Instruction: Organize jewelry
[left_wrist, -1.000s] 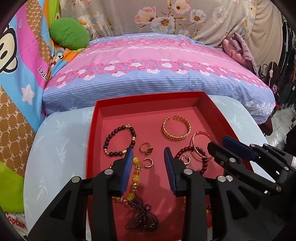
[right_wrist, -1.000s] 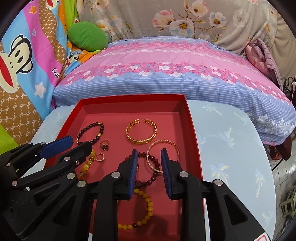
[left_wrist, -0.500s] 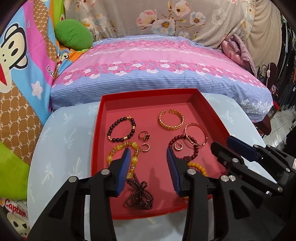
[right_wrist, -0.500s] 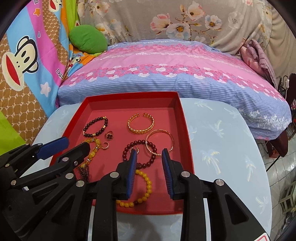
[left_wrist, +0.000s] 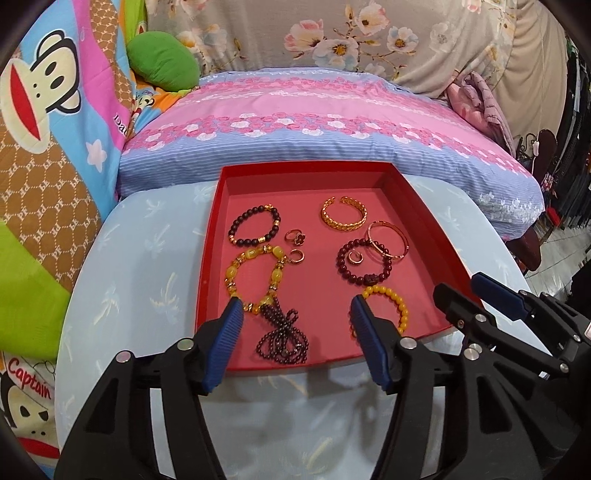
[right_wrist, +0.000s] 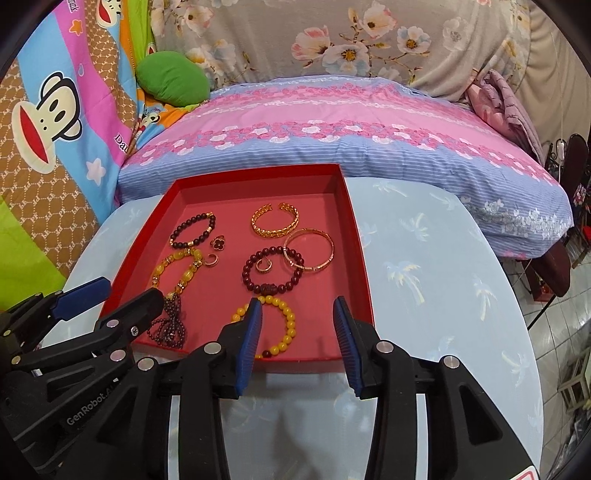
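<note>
A red tray on a light blue round table holds several pieces of jewelry: a dark bead bracelet, a gold cuff, a thin gold bangle, a maroon bead bracelet, a yellow bead bracelet, a large yellow-bead strand with a dark tassel, and small rings. My left gripper is open and empty above the tray's near edge. My right gripper is open and empty above the near right corner.
The table stands against a bed with a pink and blue striped cover. A green cushion and cartoon bedding lie at the left. Floor and furniture show at the far right.
Both grippers have pulled back from over the tray toward me and have opened wider. The jewelry has not moved.
</note>
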